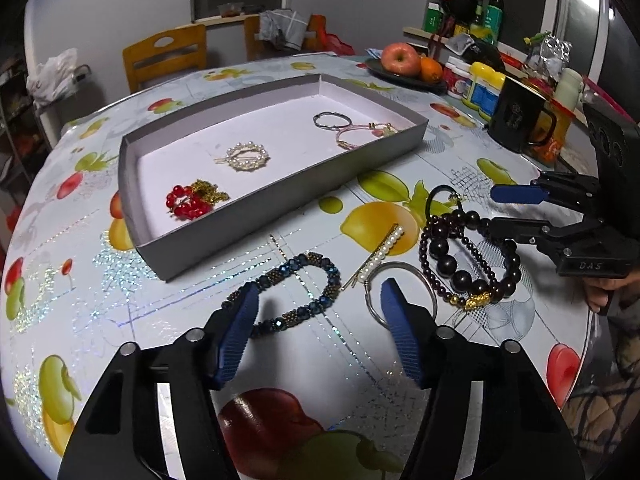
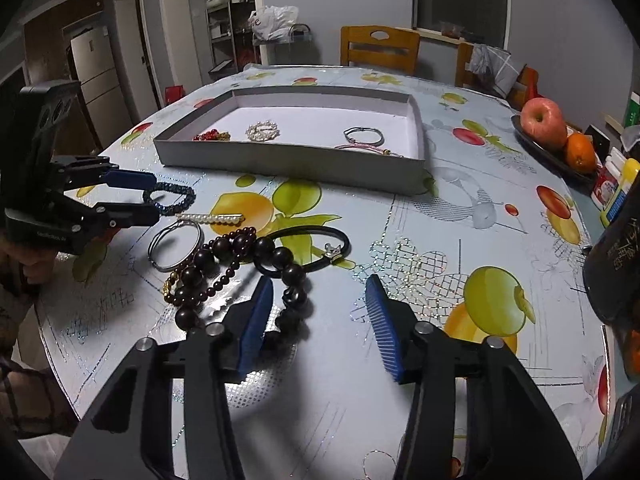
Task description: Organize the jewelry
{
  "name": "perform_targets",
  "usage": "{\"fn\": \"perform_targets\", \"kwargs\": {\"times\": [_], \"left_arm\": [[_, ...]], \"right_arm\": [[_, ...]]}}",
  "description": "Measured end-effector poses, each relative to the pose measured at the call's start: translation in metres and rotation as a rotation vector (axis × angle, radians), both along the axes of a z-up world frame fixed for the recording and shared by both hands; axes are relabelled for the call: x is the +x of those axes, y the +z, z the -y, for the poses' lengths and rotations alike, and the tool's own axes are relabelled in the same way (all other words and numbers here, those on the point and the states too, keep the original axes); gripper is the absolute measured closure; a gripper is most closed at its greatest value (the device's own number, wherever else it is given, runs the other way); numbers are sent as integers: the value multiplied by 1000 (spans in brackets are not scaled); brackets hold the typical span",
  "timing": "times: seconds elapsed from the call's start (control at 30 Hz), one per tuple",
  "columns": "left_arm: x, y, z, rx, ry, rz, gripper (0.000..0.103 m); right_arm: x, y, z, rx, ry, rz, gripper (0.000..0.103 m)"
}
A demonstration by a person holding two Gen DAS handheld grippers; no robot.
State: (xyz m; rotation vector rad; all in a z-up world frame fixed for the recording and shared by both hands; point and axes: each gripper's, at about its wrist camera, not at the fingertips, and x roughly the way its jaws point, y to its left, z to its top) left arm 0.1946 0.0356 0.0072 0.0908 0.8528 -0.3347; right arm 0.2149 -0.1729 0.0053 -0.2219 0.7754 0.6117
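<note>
Blue beads catch the light just ahead of the left gripper (image 1: 316, 312): the blue bracelet (image 1: 294, 292) lies flat on the surface (image 1: 100, 312), near the front wall of the grey tray (image 1: 248, 208), and the jaws stand released astride it, one pad at its left end, the other over the silver bangle (image 1: 400, 292) to its right. To do this pick well, I judge the left gripper should shift a little left so that only the bracelet sits between the pads, leaving out the bangle and the pearl clip (image 1: 380, 256). The right gripper (image 2: 318, 320) hangs over the dark bead bracelets (image 2: 224, 268), jaws released, its left pad beside the big beads and nothing pinched. That heap is tangled: a thin strand and a thick one overlap, with the black hair tie (image 2: 304, 248) lying across them, so a pinch on one large bead at the near edge looks safest, followed by a slow lift to see what trails. The tray already holds red beads (image 1: 188, 202), a pearl brooch (image 1: 246, 156) and two bangles (image 1: 348, 128) at the far right; the bare middle seems the place to set things down.
</note>
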Motion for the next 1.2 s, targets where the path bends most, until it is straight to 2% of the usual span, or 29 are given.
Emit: {"fn": "perform_targets", "kwargs": {"times": [0.13, 0.37, 0.6, 0.67, 0.73, 0.87, 0.97, 1.0, 1.03, 1.1, 1.2], "left_arm": [[-6, 7, 15, -34, -57, 19, 38], [-12, 7, 64, -29, -158, 25, 38], [-9, 5, 103, 22, -186, 33, 38], [-8, 3, 112, 62, -173, 48, 44], [-6, -1, 119, 83, -182, 34, 58], [-2, -8, 125, 96, -180, 10, 65], [2, -12, 122, 99, -154, 0, 77], [3, -12, 119, 87, -149, -6, 87], [3, -11, 118, 75, -148, -10, 91], [3, -9, 113, 53, -144, -6, 96], [-1, -1, 105, 25, -133, 23, 97]], "right_arm": [[1, -2, 0, 1, 1, -13, 55], [-1, -2, -3, -16, 8, -14, 55], [-2, 8, 27, 115, -87, 24, 55], [-1, 9, 31, 136, -94, 21, 55], [0, 10, 33, 148, -94, 20, 55], [1, 11, 33, 157, -89, 15, 55], [0, 10, 32, 156, -82, 14, 55], [0, 10, 31, 154, -79, 12, 55], [0, 10, 30, 150, -75, 8, 55], [0, 9, 27, 139, -68, 4, 55], [0, 7, 20, 110, -47, 0, 55]]}}
